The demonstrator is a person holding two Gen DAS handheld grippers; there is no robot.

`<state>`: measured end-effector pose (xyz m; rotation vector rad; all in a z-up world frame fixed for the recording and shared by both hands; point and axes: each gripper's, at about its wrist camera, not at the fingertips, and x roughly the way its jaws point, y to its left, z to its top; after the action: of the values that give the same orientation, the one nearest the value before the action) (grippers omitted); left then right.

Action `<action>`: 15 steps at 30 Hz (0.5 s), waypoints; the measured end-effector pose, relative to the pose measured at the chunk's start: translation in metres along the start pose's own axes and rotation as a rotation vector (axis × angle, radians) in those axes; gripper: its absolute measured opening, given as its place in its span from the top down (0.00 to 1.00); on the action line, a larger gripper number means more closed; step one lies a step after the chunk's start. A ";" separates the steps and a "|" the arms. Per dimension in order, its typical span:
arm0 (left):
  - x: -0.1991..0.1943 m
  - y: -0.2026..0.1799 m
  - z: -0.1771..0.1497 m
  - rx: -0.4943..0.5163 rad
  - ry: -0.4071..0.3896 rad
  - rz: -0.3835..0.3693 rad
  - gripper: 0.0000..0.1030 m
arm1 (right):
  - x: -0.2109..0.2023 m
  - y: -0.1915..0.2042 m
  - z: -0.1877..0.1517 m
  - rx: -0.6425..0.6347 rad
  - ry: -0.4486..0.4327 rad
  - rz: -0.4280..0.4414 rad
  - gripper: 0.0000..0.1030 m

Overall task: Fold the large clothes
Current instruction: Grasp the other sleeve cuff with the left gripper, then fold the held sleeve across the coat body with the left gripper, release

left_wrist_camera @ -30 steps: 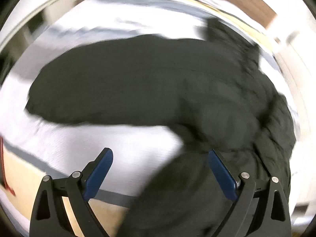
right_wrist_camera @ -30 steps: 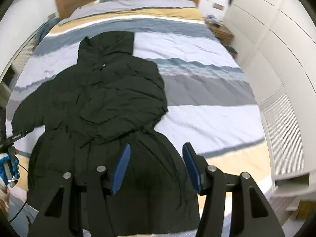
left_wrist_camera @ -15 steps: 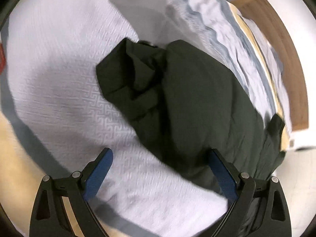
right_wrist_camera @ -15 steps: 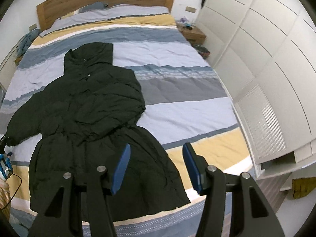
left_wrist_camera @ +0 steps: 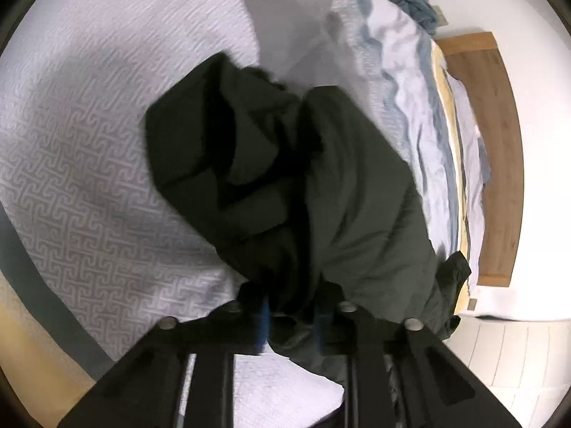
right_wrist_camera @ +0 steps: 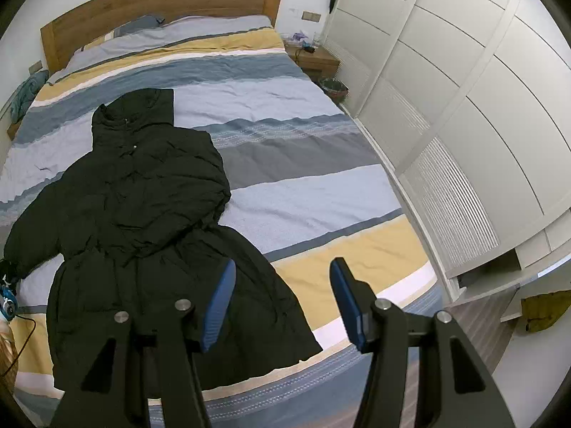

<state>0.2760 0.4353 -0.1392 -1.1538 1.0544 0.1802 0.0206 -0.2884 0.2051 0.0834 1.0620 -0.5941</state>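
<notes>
Closest in, your left gripper point(left_wrist_camera: 291, 315) was clamped down on a bunch of dark fabric, which looked like the cuff end of the coat's sleeve point(left_wrist_camera: 249, 164). The blue pads were barely visible with cloth stuffed between them, so the grip looked deep enough. The sleeve ran away from the fingers in a crumpled lump over the patterned bedspread point(left_wrist_camera: 82, 178).

Your right gripper point(right_wrist_camera: 282, 299) was hanging above the foot of the bed with its fingers spread wide and nothing in them, over the hem side of the coat point(right_wrist_camera: 142, 214). The coat itself lay flat on the striped bed, hood point(right_wrist_camera: 135, 110) toward the wooden headboard point(right_wrist_camera: 160, 3), and the other sleeve looked already folded in across the chest.

So I'd guess you were on the second sleeve fold. For that, you'd want to lift the cuff just high enough to clear the puffy body, then carry it straight across the chest and lay it flat, not drag it. A padded coat like that probably springs back, so press the fold down before letting go. The free right gripper could pin the waist so the body didn't slide on the bedspread.
</notes>
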 end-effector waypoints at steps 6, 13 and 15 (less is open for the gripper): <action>-0.019 -0.029 -0.008 0.124 -0.035 0.010 0.93 | 0.010 0.001 -0.001 0.003 -0.001 0.032 0.48; -0.044 -0.081 -0.032 0.357 -0.073 0.029 0.95 | 0.035 0.009 -0.014 0.029 0.020 0.087 0.48; -0.051 -0.101 -0.041 0.426 -0.085 0.026 0.95 | 0.041 0.010 -0.019 0.032 0.022 0.100 0.48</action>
<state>0.2858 0.3758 -0.0343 -0.7420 0.9744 0.0214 0.0252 -0.2905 0.1593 0.1701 1.0639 -0.5210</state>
